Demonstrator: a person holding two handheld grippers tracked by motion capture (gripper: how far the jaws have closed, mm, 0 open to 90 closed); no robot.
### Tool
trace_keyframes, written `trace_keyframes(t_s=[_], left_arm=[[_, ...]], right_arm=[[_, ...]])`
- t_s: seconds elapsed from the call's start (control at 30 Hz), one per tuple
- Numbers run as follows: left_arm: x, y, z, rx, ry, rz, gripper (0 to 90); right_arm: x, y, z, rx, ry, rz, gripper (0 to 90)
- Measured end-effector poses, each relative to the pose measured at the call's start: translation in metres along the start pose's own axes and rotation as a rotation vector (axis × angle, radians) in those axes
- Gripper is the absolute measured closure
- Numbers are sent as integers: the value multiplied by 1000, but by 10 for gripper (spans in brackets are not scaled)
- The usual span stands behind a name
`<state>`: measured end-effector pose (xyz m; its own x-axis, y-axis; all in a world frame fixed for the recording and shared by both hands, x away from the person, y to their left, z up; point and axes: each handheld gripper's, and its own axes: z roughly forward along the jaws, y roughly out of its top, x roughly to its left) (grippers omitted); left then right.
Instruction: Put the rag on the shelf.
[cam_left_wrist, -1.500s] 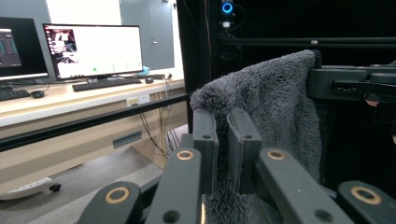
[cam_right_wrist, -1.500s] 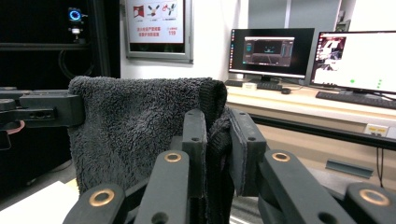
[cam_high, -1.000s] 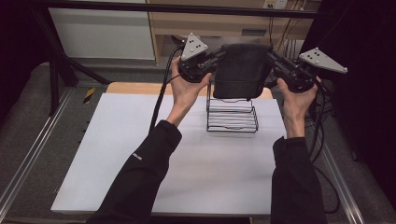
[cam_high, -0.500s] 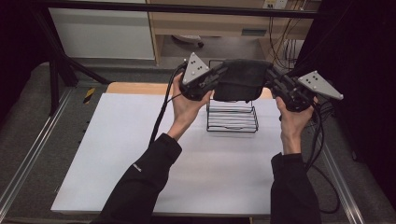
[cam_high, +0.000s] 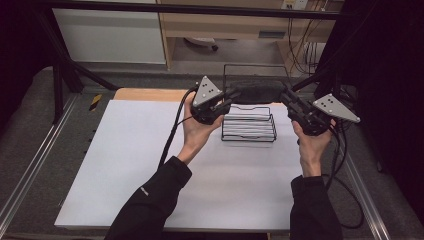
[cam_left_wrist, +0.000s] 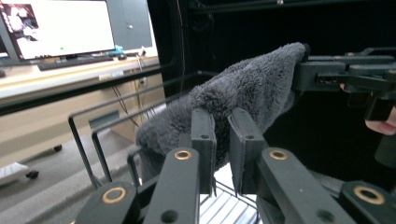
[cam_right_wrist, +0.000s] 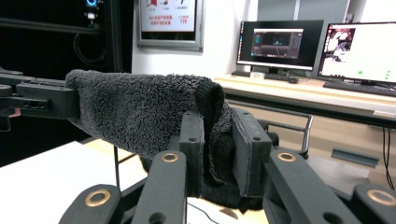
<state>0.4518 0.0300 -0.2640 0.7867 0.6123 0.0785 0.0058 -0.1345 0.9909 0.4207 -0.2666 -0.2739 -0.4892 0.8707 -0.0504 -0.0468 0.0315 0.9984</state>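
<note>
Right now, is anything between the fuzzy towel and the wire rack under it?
Nothing visible. The towel hangs stretched between the left gripper and the right gripper, both shut on its ends, over the rack. Only open air shows between them.

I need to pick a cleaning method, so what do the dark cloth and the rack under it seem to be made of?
The dark grey towel looks like plush terry or microfibre: its surface is fuzzy, matt, with a looped pile. The wire rack looks like thin metal rod with a black coating, probably paint or plastic: slim dark bars, bent at the corners.
</note>
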Motion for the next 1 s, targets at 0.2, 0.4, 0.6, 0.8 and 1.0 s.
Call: trace_keyframes(t_s=[0.2, 0.4, 0.6, 0.8, 1.0], left_arm=[[-2, -3, -3, 64, -10, 6, 772], [-5, -8, -3, 133, -11, 6, 728], [-6, -18, -3, 207, -9, -15, 663], [-5, -27, 1, 245, 2, -34, 632], [-4, -39, 6, 300, 24, -57, 566]], right_arm=[[1, 0, -5, 65, 4, -7, 703], [2, -2, -11, 153, 1, 7, 650], [3, -10, -15, 231, 1, 44, 591], [4, -20, -14, 305, 7, 81, 518], [0, -34, -12, 341, -1, 120, 406]])
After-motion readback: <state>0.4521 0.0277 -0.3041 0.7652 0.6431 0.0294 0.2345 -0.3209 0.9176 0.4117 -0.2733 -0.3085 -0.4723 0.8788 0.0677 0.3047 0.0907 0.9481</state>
